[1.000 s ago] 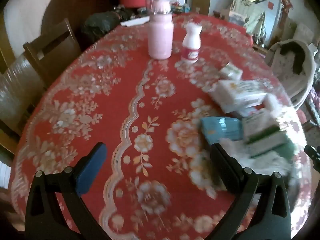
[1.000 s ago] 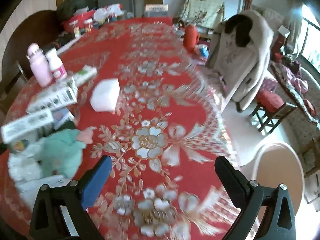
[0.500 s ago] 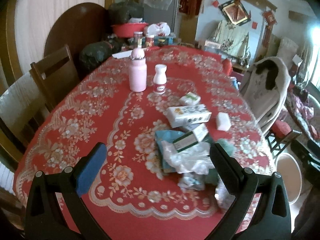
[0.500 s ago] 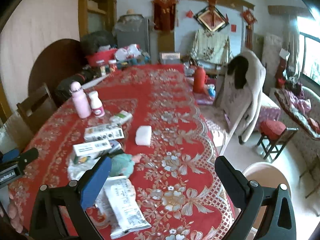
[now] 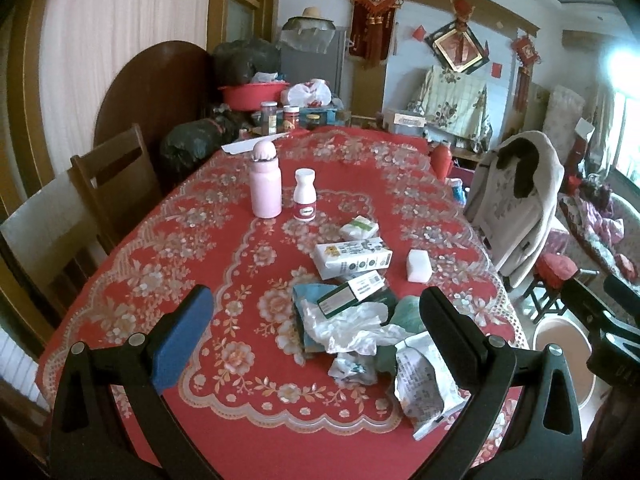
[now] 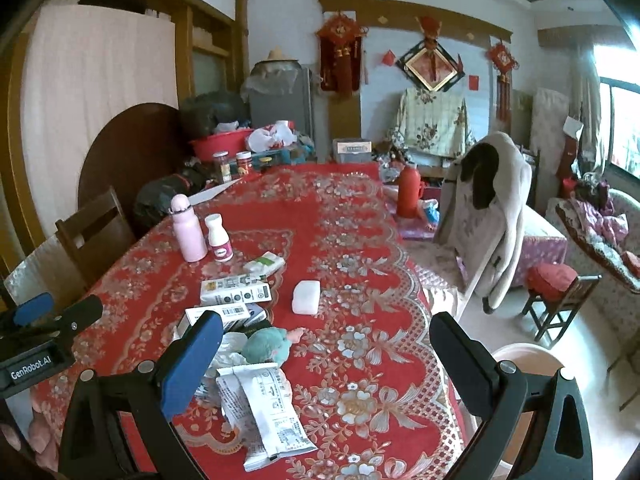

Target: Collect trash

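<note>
A heap of trash lies near the front of the red flowered table (image 5: pixel 168 248): crumpled clear plastic (image 5: pixel 352 326), a white printed wrapper (image 5: pixel 424 384) (image 6: pixel 268 408), a green wad (image 6: pixel 266 346), two white cartons (image 5: pixel 352 260) (image 6: pixel 236 290), a small packet (image 5: pixel 360 228) and a white block (image 5: pixel 418 266) (image 6: pixel 306 297). My left gripper (image 5: pixel 316 312) is open and empty above the near table edge. My right gripper (image 6: pixel 326 340) is open and empty, held back above the front right corner. The left gripper also shows at the right wrist view's left edge (image 6: pixel 52 316).
A pink bottle (image 5: pixel 265 184) and a white bottle with red label (image 5: pixel 305 196) stand mid-table. A beige bin (image 6: pixel 528 364) (image 5: pixel 568 344) sits on the floor at the right. Wooden chairs (image 5: pixel 112 184) stand left; a coat-draped chair (image 6: pixel 488 220) stands right. Clutter fills the far end.
Both grippers have pulled up and back from the table, so the views now take in the whole table and room. Both stay open and empty.
</note>
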{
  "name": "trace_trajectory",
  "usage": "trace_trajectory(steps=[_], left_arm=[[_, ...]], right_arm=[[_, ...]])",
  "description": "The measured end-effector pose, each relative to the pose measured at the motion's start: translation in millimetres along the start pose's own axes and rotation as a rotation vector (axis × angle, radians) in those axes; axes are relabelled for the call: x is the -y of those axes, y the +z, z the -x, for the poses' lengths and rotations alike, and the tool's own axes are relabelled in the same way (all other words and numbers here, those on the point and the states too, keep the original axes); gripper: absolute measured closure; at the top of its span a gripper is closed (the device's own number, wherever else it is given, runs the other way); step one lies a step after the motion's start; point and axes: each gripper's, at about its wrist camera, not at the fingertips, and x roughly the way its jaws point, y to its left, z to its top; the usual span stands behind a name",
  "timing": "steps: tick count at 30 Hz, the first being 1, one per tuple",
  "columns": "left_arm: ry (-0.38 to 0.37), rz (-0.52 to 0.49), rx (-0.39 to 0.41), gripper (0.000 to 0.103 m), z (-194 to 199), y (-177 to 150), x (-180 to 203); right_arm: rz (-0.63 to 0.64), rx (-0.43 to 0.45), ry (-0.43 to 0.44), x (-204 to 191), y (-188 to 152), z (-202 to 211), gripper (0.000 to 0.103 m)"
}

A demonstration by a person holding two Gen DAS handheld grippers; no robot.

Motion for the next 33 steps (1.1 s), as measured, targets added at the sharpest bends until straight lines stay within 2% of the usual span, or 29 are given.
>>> trace_trajectory(steps=[13, 33], left_arm=[[0.000, 0.022, 0.014, 0.001, 7.4, -0.2, -4.6], [0.005, 0.004, 0.022, 0.001, 7.3, 5.4, -4.7]], right_arm=[[0.004, 0.021, -0.002, -2.1, 2.3, 10.5, 0.000], [0.011, 0.023, 0.003, -8.3, 6.8, 9.4, 0.000]])
